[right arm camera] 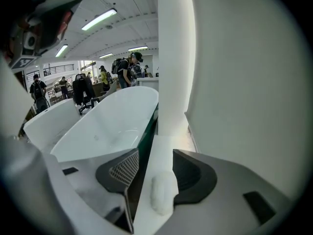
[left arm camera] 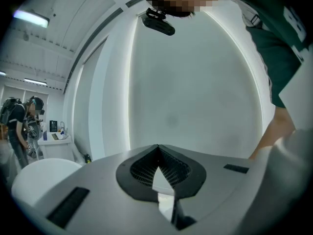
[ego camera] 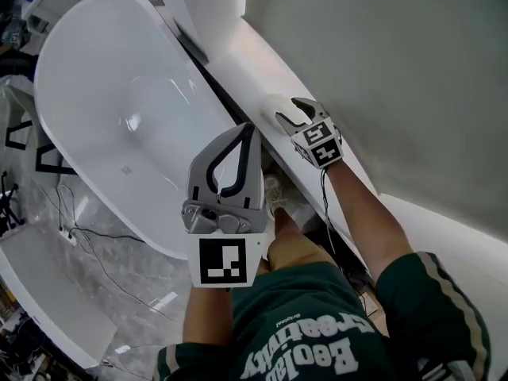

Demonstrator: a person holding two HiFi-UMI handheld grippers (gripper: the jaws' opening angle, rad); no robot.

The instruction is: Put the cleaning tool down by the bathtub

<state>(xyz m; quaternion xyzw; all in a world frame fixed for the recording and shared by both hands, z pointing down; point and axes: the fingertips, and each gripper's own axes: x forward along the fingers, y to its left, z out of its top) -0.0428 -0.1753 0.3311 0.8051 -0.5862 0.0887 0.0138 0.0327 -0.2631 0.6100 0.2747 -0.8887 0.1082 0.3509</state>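
A small white fluffy cleaning tool (right arm camera: 164, 192) lies on the white ledge (right arm camera: 166, 151) between the bathtub (right arm camera: 115, 116) and the wall. My right gripper (right arm camera: 155, 153) is open and straddles it, with the tool near the right-hand pad (right arm camera: 195, 177). In the head view the right gripper (ego camera: 287, 111) hovers over the ledge (ego camera: 238, 54) beside the white tub (ego camera: 119, 109), and the tool (ego camera: 271, 105) is a faint pale lump at its tips. My left gripper (ego camera: 249, 129) is held up over the tub's rim, shut and empty. Its jaws (left arm camera: 157, 148) meet at the tips and point at the wall.
A dark gap (ego camera: 230, 101) runs between tub and ledge. The person's shoe (ego camera: 274, 194) and leg stand below it. Cables (ego camera: 87, 236) trail over the marble floor. A second tub (right arm camera: 44, 121) and several people stand far back. The grey wall (ego camera: 397, 70) rises right of the ledge.
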